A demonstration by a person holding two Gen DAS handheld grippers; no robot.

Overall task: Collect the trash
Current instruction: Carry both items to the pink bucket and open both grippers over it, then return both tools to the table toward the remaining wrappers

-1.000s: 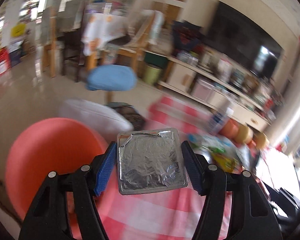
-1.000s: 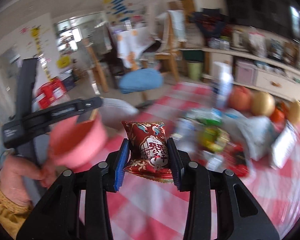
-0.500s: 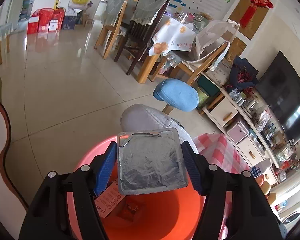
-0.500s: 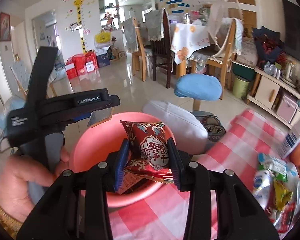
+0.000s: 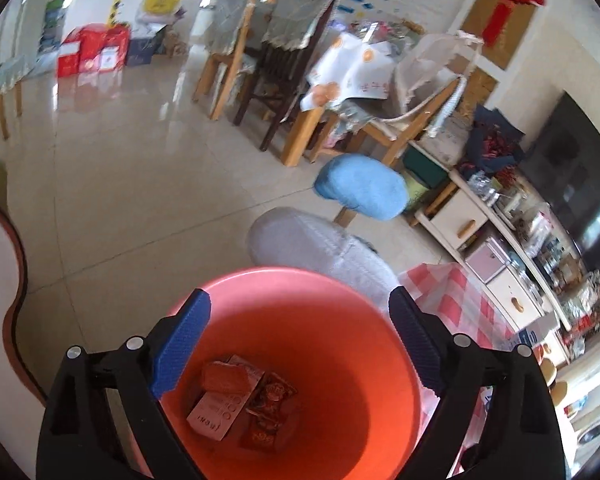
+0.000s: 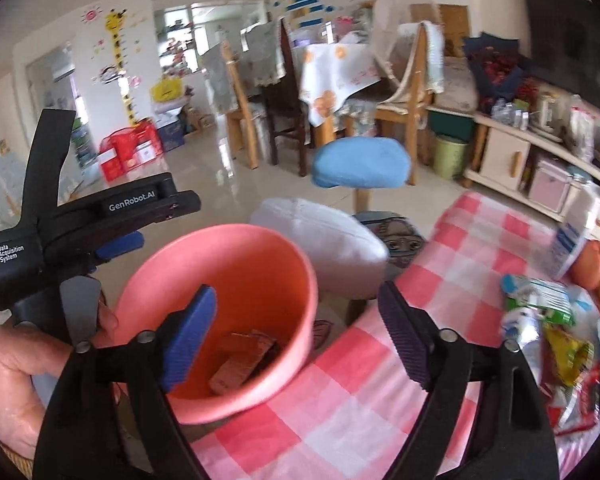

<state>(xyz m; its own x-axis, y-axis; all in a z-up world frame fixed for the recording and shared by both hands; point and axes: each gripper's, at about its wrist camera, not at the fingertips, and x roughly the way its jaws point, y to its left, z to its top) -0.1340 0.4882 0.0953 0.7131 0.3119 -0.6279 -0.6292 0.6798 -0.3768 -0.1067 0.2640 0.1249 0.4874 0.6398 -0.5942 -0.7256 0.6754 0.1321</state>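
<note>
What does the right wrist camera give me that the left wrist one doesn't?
Only the right wrist view shows the left hand-held gripper from outside, gripped by the person's hand, plus leftover wrappers on the checked tablecloth. Only the left wrist view looks straight down at the red snack packet on the bottom of the bin. Both show the pink bin, the blue stool and open jaws.

"GenRobot.AI" and "Data Acquisition System" on the left gripper.
</note>
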